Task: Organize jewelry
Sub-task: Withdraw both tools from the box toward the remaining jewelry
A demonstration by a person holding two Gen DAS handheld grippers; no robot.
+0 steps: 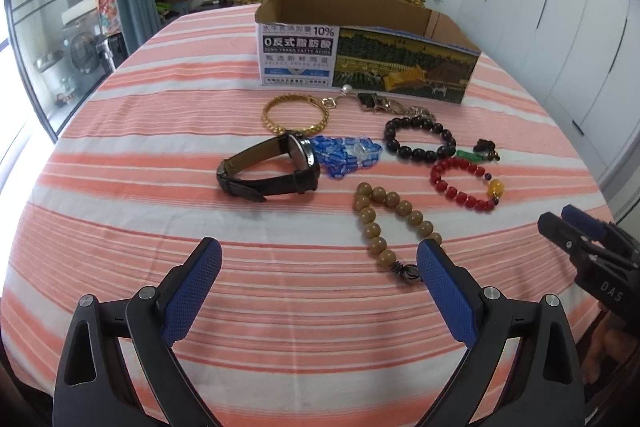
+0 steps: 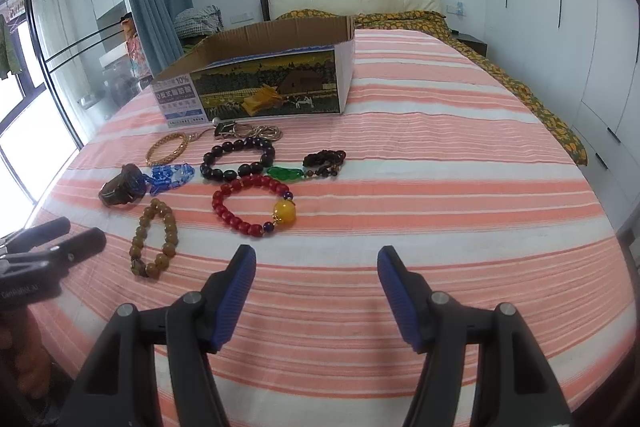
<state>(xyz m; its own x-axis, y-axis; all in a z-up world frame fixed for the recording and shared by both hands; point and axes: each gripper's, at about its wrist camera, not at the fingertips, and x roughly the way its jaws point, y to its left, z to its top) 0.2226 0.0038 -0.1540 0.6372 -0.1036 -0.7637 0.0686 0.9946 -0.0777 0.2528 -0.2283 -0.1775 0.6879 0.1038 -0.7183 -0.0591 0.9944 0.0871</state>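
Your left gripper [image 1: 319, 259] and right gripper [image 2: 316, 267] both stand spread wide, holding nothing, above the striped bedsheet [image 2: 440, 195]. The cardboard box [image 1: 360, 59] stands open; its inside is hidden from view. The bracelets lie before it, and the watch [image 1: 272, 167] lies on its side, strap pointing left.
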